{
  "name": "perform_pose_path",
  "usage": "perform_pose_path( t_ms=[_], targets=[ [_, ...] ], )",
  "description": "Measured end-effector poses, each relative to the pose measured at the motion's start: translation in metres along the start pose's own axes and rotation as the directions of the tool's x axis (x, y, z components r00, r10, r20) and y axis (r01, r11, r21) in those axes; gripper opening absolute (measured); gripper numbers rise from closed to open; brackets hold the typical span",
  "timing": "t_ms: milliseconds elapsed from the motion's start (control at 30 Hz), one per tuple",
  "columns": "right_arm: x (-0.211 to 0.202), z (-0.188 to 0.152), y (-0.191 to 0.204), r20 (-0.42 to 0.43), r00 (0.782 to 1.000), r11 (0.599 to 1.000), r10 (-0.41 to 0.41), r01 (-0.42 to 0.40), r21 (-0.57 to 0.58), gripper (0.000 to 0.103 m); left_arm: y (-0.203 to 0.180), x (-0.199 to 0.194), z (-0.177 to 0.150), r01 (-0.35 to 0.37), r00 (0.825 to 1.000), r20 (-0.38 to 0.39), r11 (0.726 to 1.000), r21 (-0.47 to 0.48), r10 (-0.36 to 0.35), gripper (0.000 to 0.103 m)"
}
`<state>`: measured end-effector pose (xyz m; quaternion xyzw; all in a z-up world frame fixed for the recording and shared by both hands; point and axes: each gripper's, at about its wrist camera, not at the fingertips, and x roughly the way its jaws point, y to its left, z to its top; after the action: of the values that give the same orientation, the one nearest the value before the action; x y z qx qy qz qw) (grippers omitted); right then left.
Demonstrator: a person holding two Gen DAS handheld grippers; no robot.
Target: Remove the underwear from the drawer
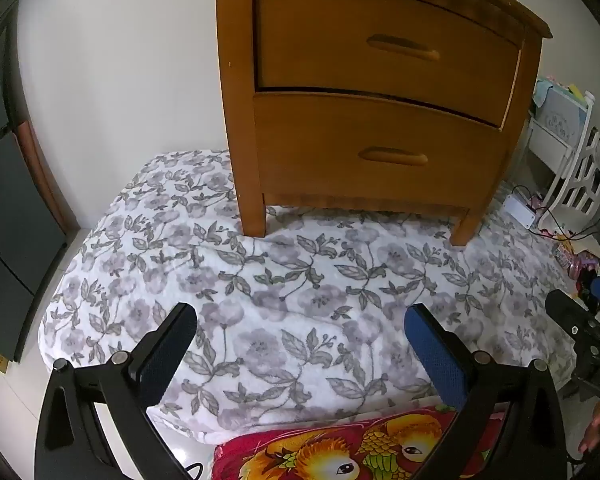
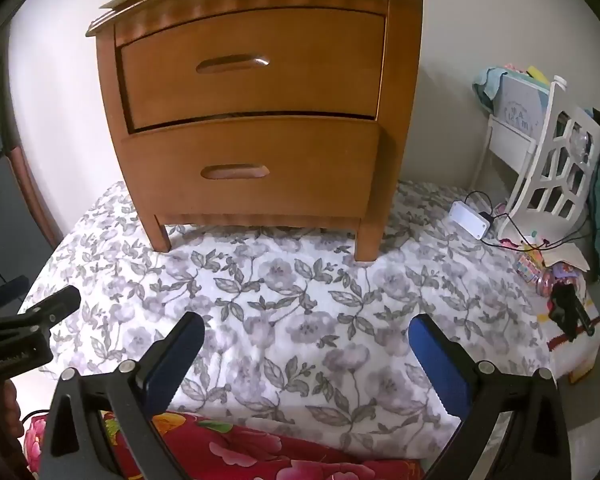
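A wooden nightstand (image 1: 380, 92) (image 2: 256, 120) with two drawers stands on a floral blanket. The upper drawer (image 1: 384, 48) (image 2: 252, 68) and the lower drawer (image 1: 380, 152) (image 2: 252, 164) are both closed, each with a recessed wooden handle. No underwear is in view. My left gripper (image 1: 300, 316) hangs open over the blanket, well short of the nightstand, with nothing between its blue pads. My right gripper (image 2: 306, 328) is likewise open and empty over the blanket. Each gripper shows at the edge of the other's view: the right gripper (image 1: 576, 300), the left gripper (image 2: 40, 300).
The grey-and-white floral blanket (image 1: 284, 288) (image 2: 292, 288) covers the floor in front. A red patterned cloth (image 1: 340, 452) (image 2: 240, 448) lies nearest me. A white box with cables (image 2: 470, 220), a white chair (image 2: 556, 172) and toys stand to the right. A dark cabinet (image 1: 4, 208) is at left.
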<state>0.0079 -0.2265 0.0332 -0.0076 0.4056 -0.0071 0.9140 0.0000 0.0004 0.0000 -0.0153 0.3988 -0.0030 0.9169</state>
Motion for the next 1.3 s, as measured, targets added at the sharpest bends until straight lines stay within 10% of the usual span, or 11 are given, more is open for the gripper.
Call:
perform_pose_path(
  t_ms=[1300],
  targets=[
    [0.006, -0.003, 0.000, -0.011, 1.000, 1.000, -0.026, 0.026, 0.006, 0.103, 0.010, 0.006, -0.005, 0.001, 0.999, 0.039, 1.000, -0.023, 0.000, 0.103]
  ],
)
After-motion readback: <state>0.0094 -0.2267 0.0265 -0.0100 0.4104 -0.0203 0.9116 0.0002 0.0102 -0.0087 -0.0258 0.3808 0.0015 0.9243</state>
